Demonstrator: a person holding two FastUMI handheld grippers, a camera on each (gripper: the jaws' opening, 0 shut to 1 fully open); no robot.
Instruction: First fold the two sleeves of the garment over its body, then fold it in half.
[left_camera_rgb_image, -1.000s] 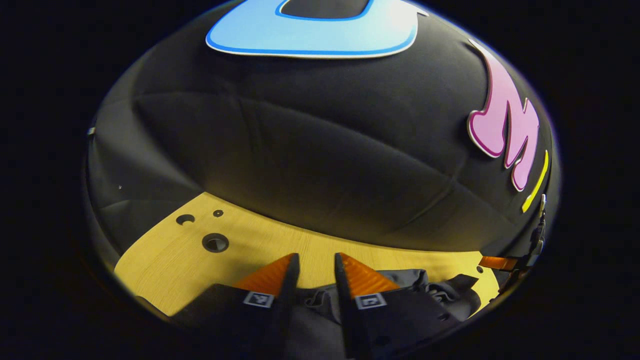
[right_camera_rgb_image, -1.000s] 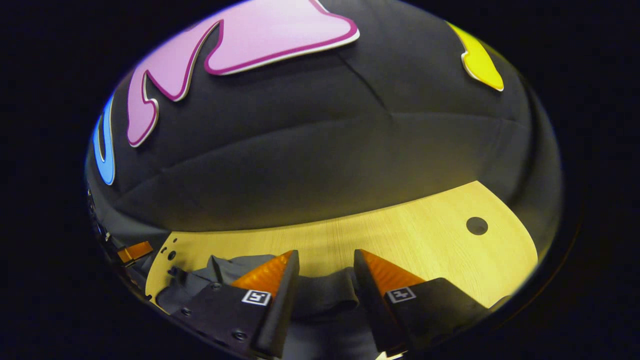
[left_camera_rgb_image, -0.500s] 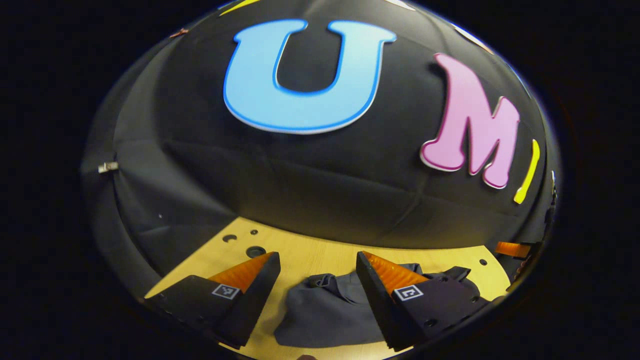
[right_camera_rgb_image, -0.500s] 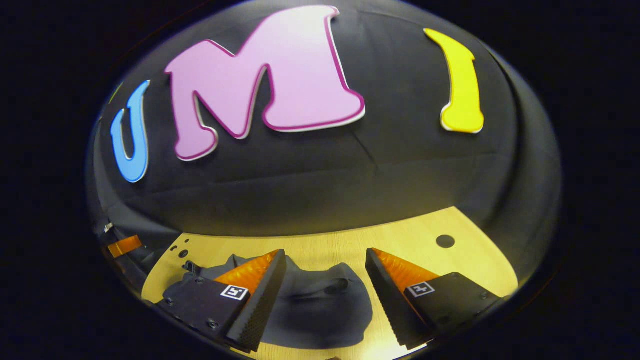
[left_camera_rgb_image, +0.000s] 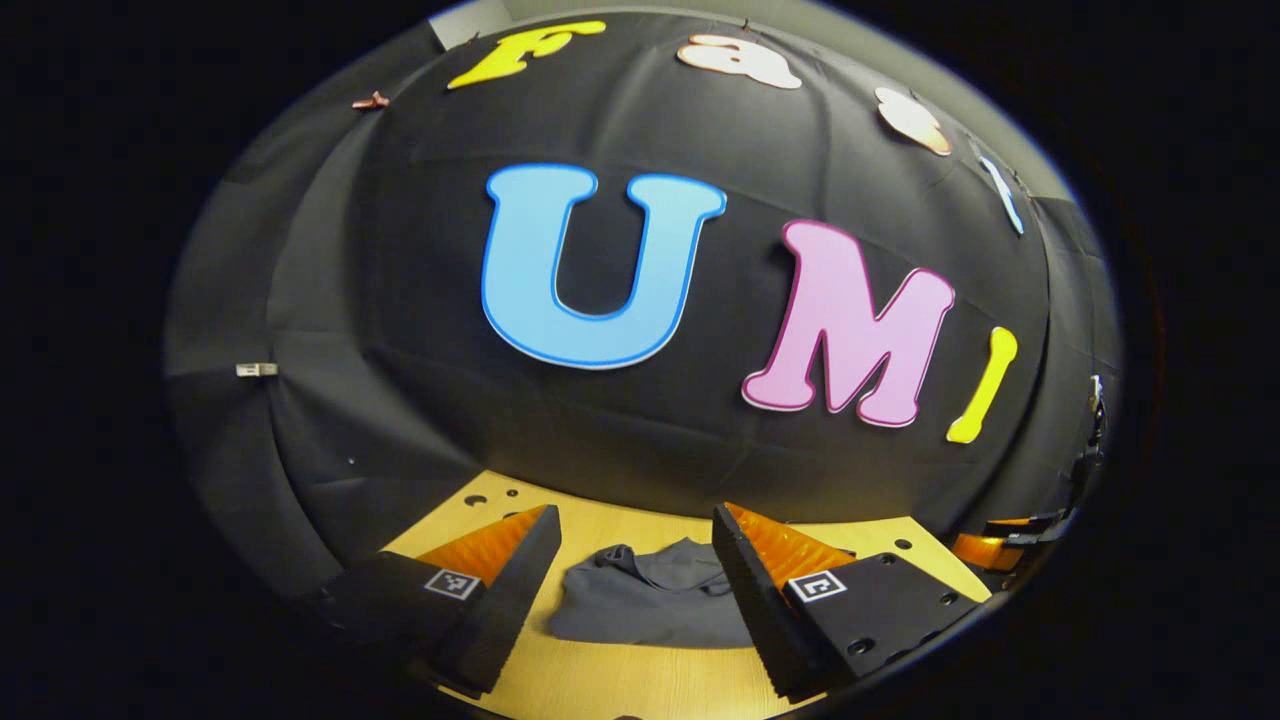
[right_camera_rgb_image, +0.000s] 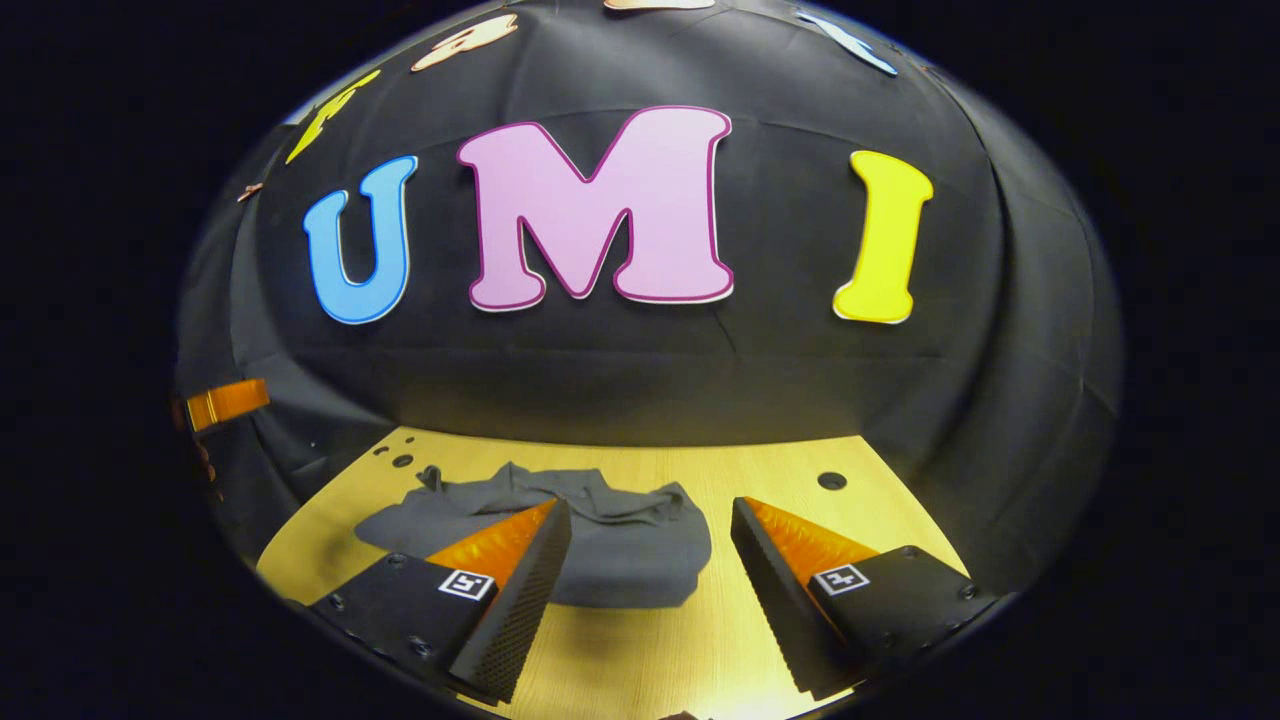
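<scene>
A dark grey garment (right_camera_rgb_image: 610, 535) lies folded into a compact bundle on the light wooden table (right_camera_rgb_image: 800, 465). In the left gripper view the garment (left_camera_rgb_image: 650, 605) lies between and beyond my fingers. My left gripper (left_camera_rgb_image: 635, 555) is open, held above the table, with nothing in it. My right gripper (right_camera_rgb_image: 650, 545) is open too, raised above the near edge of the garment. The other gripper's fingertip (right_camera_rgb_image: 228, 401) shows at the far left of the right gripper view, and at the far right of the left gripper view as a fingertip (left_camera_rgb_image: 985, 548).
The table (left_camera_rgb_image: 590, 520) has small round holes at its back corners, one hole (right_camera_rgb_image: 831, 480) on the right and several on the left. The black cloth wall stands right behind the table's far edge.
Both grippers opened, let go of the garment and lifted up and back from it. The garment now lies folded on the table, farther from both cameras.
</scene>
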